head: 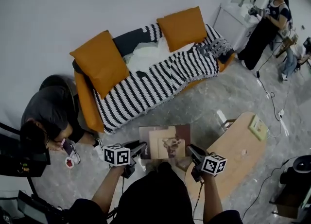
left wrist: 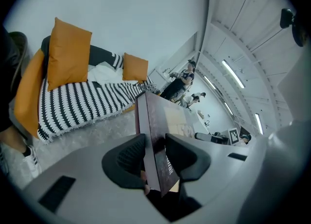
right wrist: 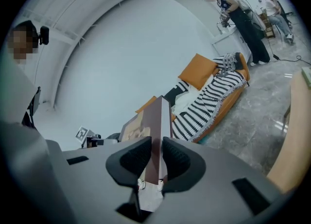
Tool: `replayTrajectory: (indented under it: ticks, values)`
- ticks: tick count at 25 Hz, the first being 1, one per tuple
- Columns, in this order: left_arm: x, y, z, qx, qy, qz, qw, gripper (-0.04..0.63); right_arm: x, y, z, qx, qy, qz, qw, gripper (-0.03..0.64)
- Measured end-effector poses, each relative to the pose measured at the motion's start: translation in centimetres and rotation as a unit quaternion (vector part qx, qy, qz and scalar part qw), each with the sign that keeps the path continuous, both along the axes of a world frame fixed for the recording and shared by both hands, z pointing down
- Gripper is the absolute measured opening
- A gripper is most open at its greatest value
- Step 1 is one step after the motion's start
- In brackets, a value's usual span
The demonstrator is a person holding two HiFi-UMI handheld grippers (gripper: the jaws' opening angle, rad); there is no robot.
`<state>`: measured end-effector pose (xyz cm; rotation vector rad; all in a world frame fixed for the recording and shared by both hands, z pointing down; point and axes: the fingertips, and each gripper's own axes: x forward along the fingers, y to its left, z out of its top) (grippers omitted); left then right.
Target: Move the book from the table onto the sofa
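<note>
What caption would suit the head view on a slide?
A book held between the left gripper and right gripper, off the table and facing the orange sofa.

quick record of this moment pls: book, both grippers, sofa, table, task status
book: held cover up in the air, over the floor
left gripper: shut on the book's left edge
right gripper: shut on the book's right edge
sofa: orange, striped throw, two orange cushions, no book on it
table: wooden, right of the book
status: book off the table, not yet placed
</note>
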<state>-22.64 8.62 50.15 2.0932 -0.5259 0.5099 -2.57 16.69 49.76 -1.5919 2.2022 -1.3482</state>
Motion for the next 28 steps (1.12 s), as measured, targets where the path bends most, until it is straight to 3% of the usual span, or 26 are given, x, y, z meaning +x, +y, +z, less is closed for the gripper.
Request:
replayTrajectory:
  ticks: [15, 28]
  values:
    - [5.5, -11.3, 0.0, 0.000, 0.002, -0.052, 0.9986, 0.141, 6.2, -13.8, -0.4, 0.013, -0.001, -0.050, 0.999, 0.089]
    - [7.5, -17.8, -0.2, 0.000, -0.005, -0.084, 0.9964, 0.141, 8.6, -21.4, -0.2, 0.015, -0.013, -0.082, 0.996, 0.089]
